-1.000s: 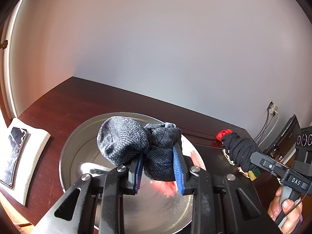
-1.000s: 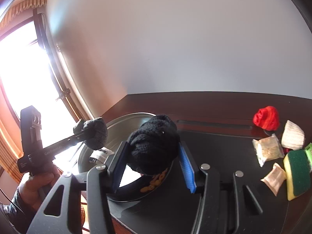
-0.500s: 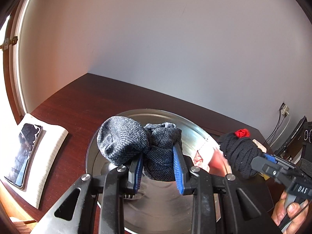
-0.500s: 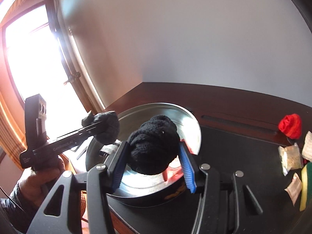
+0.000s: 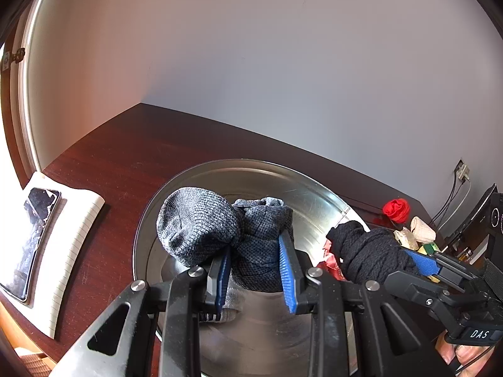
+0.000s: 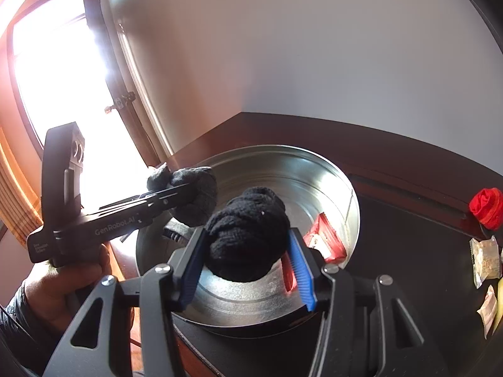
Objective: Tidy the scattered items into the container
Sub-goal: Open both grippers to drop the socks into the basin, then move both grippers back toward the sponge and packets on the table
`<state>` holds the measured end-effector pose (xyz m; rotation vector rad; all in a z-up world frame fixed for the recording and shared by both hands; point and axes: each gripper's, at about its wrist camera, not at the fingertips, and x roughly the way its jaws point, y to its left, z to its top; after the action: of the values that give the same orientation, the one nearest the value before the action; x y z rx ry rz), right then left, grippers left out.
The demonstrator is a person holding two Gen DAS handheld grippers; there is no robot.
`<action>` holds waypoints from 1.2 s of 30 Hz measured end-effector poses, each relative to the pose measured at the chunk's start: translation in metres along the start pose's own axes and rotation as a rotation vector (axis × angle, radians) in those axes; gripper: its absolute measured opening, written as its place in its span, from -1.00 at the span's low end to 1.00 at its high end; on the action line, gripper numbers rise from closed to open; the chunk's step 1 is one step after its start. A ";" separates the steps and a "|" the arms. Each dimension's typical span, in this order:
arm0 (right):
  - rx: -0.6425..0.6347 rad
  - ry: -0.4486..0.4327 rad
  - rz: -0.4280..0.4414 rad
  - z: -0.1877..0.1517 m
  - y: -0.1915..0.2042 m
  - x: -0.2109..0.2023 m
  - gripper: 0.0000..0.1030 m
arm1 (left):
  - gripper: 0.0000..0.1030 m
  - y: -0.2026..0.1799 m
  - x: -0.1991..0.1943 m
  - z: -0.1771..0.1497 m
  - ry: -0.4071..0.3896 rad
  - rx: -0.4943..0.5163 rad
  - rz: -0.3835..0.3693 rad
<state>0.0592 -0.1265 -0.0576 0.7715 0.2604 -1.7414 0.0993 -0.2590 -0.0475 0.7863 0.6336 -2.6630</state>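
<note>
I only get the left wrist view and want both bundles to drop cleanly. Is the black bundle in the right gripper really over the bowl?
Observer: Yes. In the right wrist view, the black sock bundle is pinched between both blue pads of the right gripper and hangs over the inside of the metal bowl.
Operator: What's that red thing near it?
Observer: A red packet leaning against the bowl's right wall, to the right of the bundle.
Operator: And my grey one?
Observer: From the side, the grey sock bundle in the left gripper hangs just above the bowl's left rim.
</note>
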 end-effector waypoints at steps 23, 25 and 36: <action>0.048 -0.092 -0.033 -0.006 -0.023 -0.052 0.61 | 0.60 -0.012 -0.013 0.005 -0.048 -0.002 0.017; 0.064 -0.105 -0.052 -0.009 -0.029 -0.062 0.63 | 0.60 -0.021 -0.012 0.004 -0.043 0.011 0.002; 0.156 -0.146 -0.167 -0.029 -0.070 -0.104 0.75 | 0.68 -0.087 -0.012 -0.001 -0.019 0.129 -0.106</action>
<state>0.0181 -0.0071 -0.0301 0.7471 0.0926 -1.9835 0.0756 -0.1818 -0.0133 0.7810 0.5162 -2.8282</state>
